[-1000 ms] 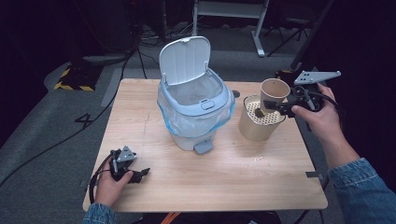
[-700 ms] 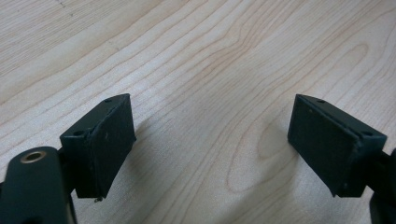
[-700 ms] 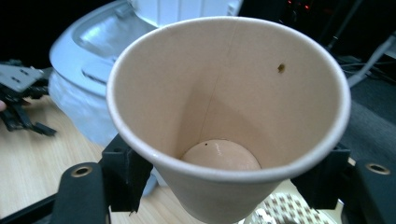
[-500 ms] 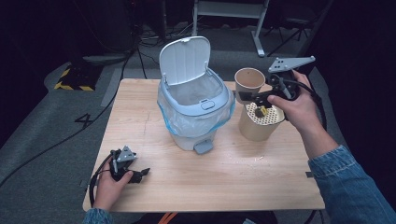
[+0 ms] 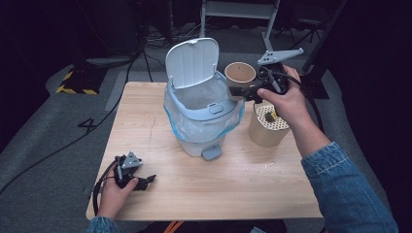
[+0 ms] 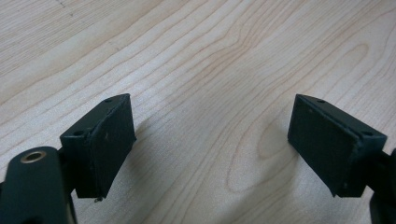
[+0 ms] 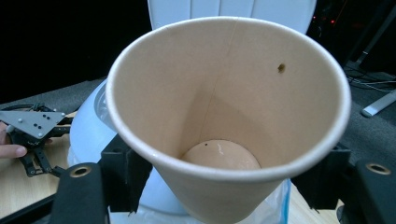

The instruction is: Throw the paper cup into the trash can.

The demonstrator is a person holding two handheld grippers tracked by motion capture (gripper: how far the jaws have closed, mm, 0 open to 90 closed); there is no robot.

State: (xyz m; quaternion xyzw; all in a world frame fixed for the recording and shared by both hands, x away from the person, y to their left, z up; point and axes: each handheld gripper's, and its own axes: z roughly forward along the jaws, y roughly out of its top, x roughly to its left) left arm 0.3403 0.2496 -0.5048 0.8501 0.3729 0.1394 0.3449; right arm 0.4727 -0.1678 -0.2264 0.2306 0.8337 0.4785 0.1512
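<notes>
Your right tool (image 5: 248, 91) grips the tan paper cup (image 5: 239, 79) by its wall, jaws pressed on both sides, cup upright. Since a second ago you've carried it from above the perforated cardboard cylinder (image 5: 267, 124) toward the pale blue pedal bin (image 5: 201, 119); it now hangs at the bin's rim, beside the raised lid (image 5: 191, 62). Likely a drop into the liner comes next. Your left tool (image 5: 137, 180) rests open and empty on the wooden worktop (image 5: 243, 194).
</notes>
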